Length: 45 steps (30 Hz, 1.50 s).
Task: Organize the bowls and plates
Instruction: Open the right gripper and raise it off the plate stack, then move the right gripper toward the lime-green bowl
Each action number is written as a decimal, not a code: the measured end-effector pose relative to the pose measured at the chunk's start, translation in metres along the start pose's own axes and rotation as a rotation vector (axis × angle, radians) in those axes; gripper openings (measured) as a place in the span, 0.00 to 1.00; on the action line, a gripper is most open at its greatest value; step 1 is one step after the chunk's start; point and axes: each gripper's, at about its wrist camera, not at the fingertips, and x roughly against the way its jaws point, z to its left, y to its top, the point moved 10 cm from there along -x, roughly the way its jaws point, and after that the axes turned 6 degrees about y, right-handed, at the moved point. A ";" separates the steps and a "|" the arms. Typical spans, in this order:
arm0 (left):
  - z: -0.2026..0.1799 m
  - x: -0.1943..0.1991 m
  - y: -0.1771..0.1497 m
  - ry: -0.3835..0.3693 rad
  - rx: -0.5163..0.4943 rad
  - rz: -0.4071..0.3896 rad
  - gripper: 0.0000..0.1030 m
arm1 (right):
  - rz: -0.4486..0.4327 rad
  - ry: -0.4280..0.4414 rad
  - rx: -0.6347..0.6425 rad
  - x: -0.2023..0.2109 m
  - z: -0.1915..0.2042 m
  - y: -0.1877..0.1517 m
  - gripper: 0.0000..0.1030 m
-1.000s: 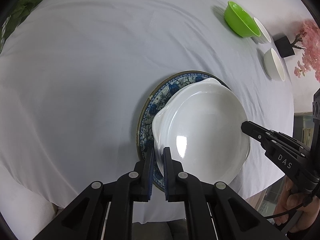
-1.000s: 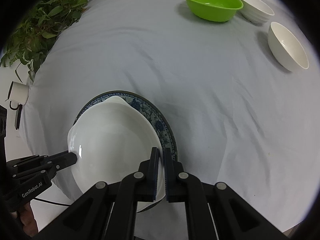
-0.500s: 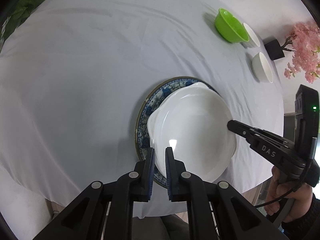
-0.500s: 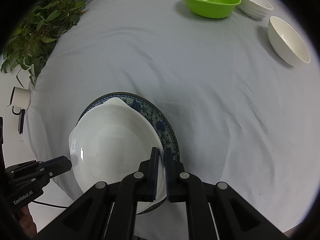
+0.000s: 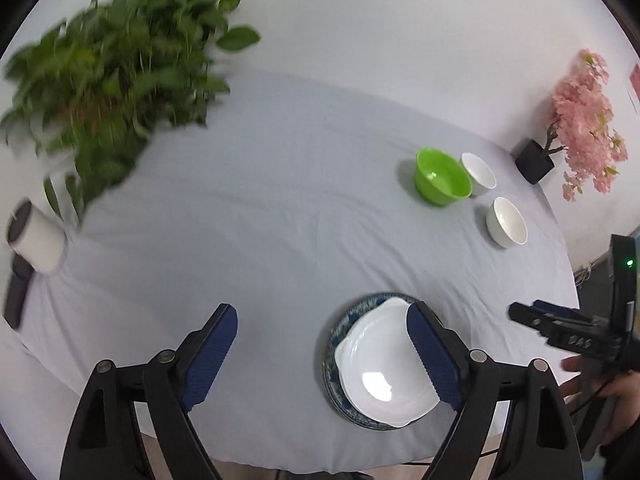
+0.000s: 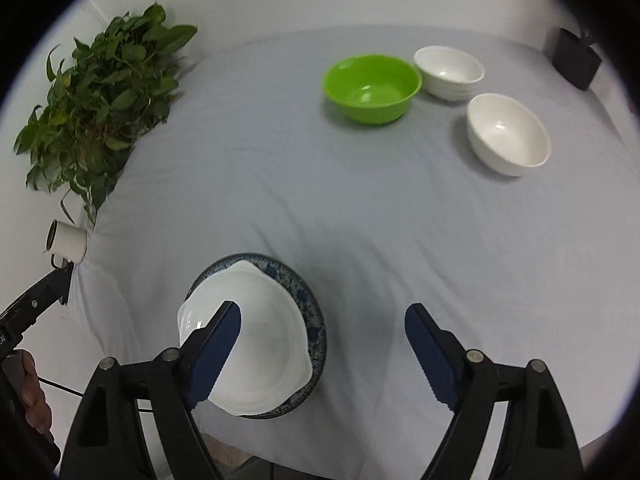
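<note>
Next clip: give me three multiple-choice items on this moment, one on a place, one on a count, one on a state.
1. The white dish sits: A on the blue patterned plate; B in the green bowl; C on bare cloth.
2. Small white bowls: A one; B two; C four.
3. Between the right gripper jaws: A the dish; B a bowl; C nothing.

A: patterned rim shows around the dish.
B: one white bowl beside the green, another nearer.
C: the opening jaws stand wide, pads clear of everything.
</note>
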 end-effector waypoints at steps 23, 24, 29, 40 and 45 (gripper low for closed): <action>-0.153 0.187 0.086 0.002 -0.217 -0.375 1.00 | -0.313 -0.175 0.002 0.218 -0.042 0.002 0.99; -0.160 0.191 0.089 -0.003 -0.223 -0.376 1.00 | -0.313 -0.183 0.006 0.219 -0.041 0.003 0.99; -0.189 0.177 0.116 -0.052 -0.246 -0.334 1.00 | -0.311 -0.215 0.018 0.220 -0.043 0.024 0.99; -0.188 0.118 0.191 -0.109 -0.281 -0.270 0.33 | -0.309 -0.224 0.019 0.211 -0.037 0.090 0.47; -0.181 0.085 0.207 -0.159 -0.241 -0.212 0.41 | -0.312 -0.185 -0.007 0.207 -0.038 0.107 0.89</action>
